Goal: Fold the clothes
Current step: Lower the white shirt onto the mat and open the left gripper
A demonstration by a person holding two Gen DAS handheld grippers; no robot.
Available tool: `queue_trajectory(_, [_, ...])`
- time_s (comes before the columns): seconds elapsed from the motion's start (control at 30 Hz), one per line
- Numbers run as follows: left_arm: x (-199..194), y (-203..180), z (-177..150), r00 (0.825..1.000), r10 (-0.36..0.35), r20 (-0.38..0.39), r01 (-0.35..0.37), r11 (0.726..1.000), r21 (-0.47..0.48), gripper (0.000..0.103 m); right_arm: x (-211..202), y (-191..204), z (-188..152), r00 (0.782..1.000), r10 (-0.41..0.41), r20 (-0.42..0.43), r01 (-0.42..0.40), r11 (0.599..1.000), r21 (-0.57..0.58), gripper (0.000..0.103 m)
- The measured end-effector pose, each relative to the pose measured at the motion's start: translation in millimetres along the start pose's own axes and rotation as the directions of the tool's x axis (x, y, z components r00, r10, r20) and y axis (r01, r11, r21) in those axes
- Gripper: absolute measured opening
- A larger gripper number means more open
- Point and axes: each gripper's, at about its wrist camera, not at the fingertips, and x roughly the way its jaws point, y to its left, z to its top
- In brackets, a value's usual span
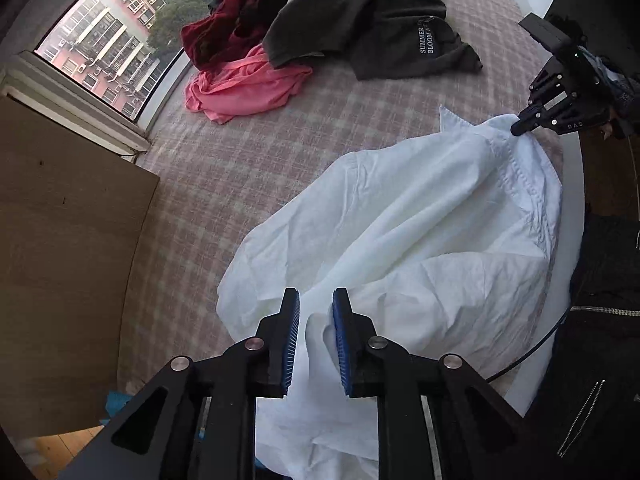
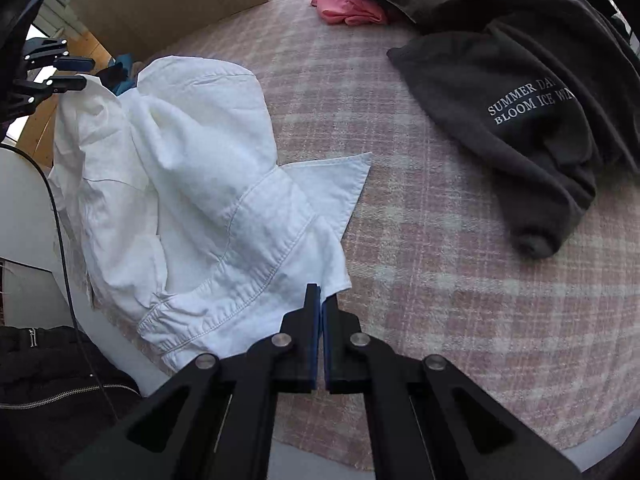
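A crumpled white shirt lies on the pink plaid bed cover, near its edge. My left gripper points down over the shirt's near end, open. A fold of white cloth rises between its blue pads, which do not press on it. The right wrist view shows the left gripper at the shirt's far end, jaws apart. My right gripper is shut on a stitched corner of the shirt. In the left wrist view the right gripper pinches that corner, slightly lifted.
A dark grey sweatshirt with white lettering, a pink garment and a dark red one are heaped further back. A wooden panel and window stand left. A person's black jacket borders the bed.
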Motion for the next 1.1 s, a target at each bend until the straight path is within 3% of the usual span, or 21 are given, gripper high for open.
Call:
queue_trajectory(0.03, [-7, 3, -10, 1.000, -0.001, 0.017, 0.002, 1.000, -0.032, 0.035, -1, 1, 2, 1.000, -0.009, 0.000, 0.009, 1.000, -0.006, 0.001])
queue_trajectory(0.13, [-27, -3, -56, 0.998, -0.026, 0.061, 0.037, 0.982, -0.185, 0.034, -2, 2, 9, 1.000, 0.007, -0.007, -0.007, 1.000, -0.005, 0.001])
queue_trajectory(0.2, [-33, -23, -87, 0.993, -0.072, 0.098, 0.097, 0.956, -0.277, 0.035, -2, 7, 12, 1.000, 0.001, -0.011, -0.001, 1.000, -0.025, 0.001])
queue_trajectory(0.3, [-23, -66, -118, 0.989, -0.095, 0.113, 0.129, 0.930, -0.344, 0.035, 1, 13, 15, 1.000, 0.009, -0.020, -0.009, 0.999, -0.041, 0.002])
queue_trajectory(0.47, [19, -111, -132, 0.967, -0.175, 0.185, 0.245, 0.842, -0.481, 0.035, 2, 19, 17, 1.000, 0.006, -0.031, -0.008, 0.998, -0.067, 0.002])
queue_trajectory(0.67, [65, -112, -117, 0.989, -0.073, 0.130, 0.137, 0.786, -0.603, 0.035, 1, 21, 15, 1.000, 0.002, -0.031, -0.005, 0.996, -0.091, 0.002])
queue_trajectory(0.73, [73, -110, -116, 0.992, -0.068, 0.103, 0.117, 0.790, -0.602, 0.033, 1, 20, 15, 1.000, 0.001, -0.027, -0.004, 0.996, -0.091, 0.002])
queue_trajectory(0.77, [77, -109, -116, 0.994, -0.065, 0.087, 0.104, 0.797, -0.596, 0.030, 0, 19, 15, 1.000, 0.003, -0.025, -0.005, 0.996, -0.092, 0.002])
queue_trajectory(0.8, [80, -108, -116, 0.996, -0.061, 0.071, 0.091, 0.803, -0.588, 0.011, 0, 19, 15, 1.000, 0.003, -0.022, -0.005, 0.996, -0.092, 0.002])
queue_trajectory(0.83, [81, -107, -117, 0.996, -0.060, 0.065, 0.087, 0.807, -0.584, 0.002, 0, 18, 16, 1.000, 0.006, -0.019, -0.007, 0.996, -0.090, 0.002])
queue_trajectory(0.9, [72, -103, -124, 0.995, -0.060, 0.080, 0.096, 0.805, -0.585, 0.001, 0, 17, 15, 1.000, 0.010, -0.016, -0.011, 0.996, -0.085, 0.002])
queue_trajectory(1.0, [41, -89, -137, 0.995, 0.001, 0.101, 0.060, 0.799, -0.598, 0.001, 3, 15, 14, 1.000, 0.010, -0.017, -0.011, 0.997, -0.074, 0.002])
queue_trajectory(1.1, [-19, -66, -140, 0.981, 0.152, 0.124, -0.048, 0.799, -0.599, 0.001, 6, 12, 12, 1.000, 0.005, -0.025, -0.006, 0.998, -0.061, 0.002])
